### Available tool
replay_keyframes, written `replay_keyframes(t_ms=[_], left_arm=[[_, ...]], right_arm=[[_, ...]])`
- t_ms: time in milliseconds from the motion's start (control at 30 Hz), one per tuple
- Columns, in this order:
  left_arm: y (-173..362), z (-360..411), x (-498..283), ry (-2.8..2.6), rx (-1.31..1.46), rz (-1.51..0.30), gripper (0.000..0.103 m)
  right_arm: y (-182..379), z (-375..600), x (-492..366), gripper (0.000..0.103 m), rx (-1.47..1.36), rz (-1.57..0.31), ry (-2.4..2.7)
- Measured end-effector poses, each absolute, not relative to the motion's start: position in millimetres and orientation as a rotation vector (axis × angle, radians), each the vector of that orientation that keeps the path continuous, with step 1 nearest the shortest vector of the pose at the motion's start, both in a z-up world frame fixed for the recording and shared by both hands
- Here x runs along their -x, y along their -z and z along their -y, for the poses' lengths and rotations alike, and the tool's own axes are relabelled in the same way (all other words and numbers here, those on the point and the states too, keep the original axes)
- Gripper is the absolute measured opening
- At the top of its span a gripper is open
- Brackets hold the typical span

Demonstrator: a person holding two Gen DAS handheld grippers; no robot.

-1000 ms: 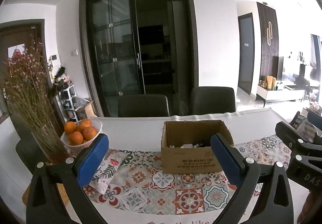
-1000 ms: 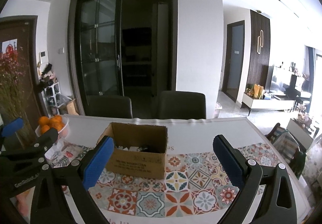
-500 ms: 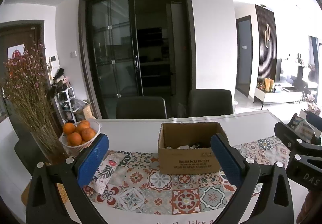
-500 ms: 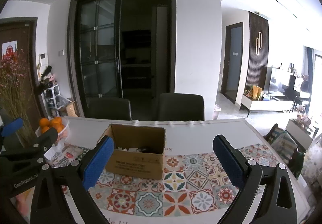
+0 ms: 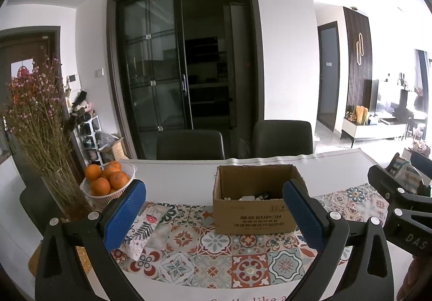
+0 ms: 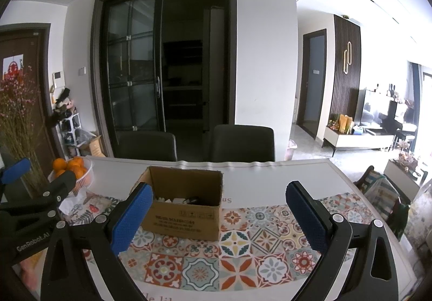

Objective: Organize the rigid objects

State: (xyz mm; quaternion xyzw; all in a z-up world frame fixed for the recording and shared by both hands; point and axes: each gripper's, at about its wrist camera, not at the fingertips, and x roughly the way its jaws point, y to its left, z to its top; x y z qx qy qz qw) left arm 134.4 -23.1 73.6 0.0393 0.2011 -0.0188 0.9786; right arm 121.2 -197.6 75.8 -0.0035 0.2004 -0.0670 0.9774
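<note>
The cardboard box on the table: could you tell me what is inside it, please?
Inside the box, a few small white and dark items show near the front wall; what they are is unclear, and that wall hides the floor.

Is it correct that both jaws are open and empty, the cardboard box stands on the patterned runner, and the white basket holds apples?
Not apples: the left wrist view shows the white basket holds oranges. The rest is right: both jaws open and empty, cardboard box on the patterned runner.

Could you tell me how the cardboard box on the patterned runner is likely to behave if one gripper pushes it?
The cardboard box is open-topped with only a few small items showing inside, so it is probably light and would slide easily. It sits flat on the patterned runner, so tipping seems unlikely, though the runner might bunch. Its thin walls may flex.
</note>
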Motion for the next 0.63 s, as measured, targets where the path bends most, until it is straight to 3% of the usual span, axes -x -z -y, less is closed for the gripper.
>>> replay_keyframes(t_ms=[633], left_arm=[[-72.4, 20.6, -136.9, 0.049, -0.073, -0.416, 0.103]], right_arm=[[-73.8, 196.7, -125.3, 0.100, 0.004, -0.408, 0.135]])
